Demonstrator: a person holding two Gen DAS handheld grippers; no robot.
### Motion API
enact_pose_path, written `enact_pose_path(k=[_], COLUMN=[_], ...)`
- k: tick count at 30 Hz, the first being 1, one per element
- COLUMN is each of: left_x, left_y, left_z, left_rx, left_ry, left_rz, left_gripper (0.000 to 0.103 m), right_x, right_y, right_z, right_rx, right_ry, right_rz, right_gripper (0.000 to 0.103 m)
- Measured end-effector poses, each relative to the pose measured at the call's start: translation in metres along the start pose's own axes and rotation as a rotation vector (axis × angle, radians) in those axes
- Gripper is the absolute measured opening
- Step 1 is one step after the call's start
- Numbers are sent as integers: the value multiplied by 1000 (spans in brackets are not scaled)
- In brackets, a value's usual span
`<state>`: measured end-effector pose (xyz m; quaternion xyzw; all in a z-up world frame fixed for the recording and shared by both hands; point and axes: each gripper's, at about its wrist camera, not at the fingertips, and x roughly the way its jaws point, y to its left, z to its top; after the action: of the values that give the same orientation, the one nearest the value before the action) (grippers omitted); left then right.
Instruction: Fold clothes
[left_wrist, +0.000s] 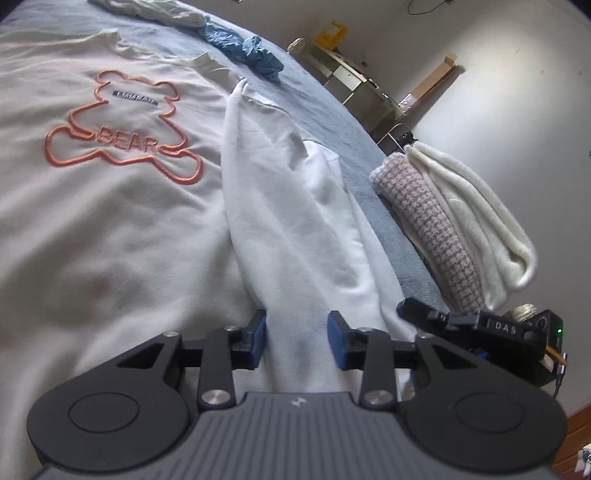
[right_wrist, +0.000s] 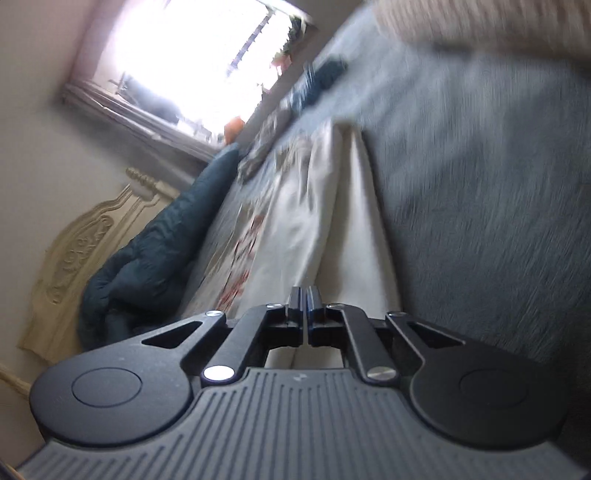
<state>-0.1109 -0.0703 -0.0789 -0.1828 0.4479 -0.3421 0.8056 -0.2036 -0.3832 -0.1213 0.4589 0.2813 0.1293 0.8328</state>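
Because the cream sweatshirt with the orange bear outline is spread flat on the grey-blue bedcover, its side fold can be worked from the near edge — a long white band of fabric, seemingly a sleeve or flipped-over edge, is laid along the garment's right side. This band is straddled by the left gripper, whose blue pads are spread apart with the cloth between them; whether the pads press on it cannot be told. In the blurred right wrist view, the right gripper is seen pressed shut, and a cream ridge of cloth runs up to its tips — a thin edge is judged to be pinched. Further out, a crumpled blue garment and a folded stack at the bed's edge are visible.
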Motion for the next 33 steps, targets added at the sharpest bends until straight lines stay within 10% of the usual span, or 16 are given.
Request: enact_pose_path(k=[4, 7, 17, 26, 33], left_x=[0, -2, -6, 29, 122], left_y=[4, 4, 10, 22, 76], left_z=[-3, -2, 22, 139, 228], left_rx=[-11, -28, -24, 89, -53], left_ry=[-4, -15, -18, -173, -132], left_rz=[-5, -29, -33, 111, 142], left_gripper=[31, 16, 39, 58, 56], right_x=[23, 24, -2, 39, 102], right_y=[13, 22, 26, 51, 13], right_z=[-9, -8, 14, 90, 156], right_rx=[-52, -91, -275, -452, -216], right_ry=[54, 32, -16, -100, -76], right_rz=[-28, -19, -247, -253, -264], right_gripper=[14, 1, 10, 31, 31])
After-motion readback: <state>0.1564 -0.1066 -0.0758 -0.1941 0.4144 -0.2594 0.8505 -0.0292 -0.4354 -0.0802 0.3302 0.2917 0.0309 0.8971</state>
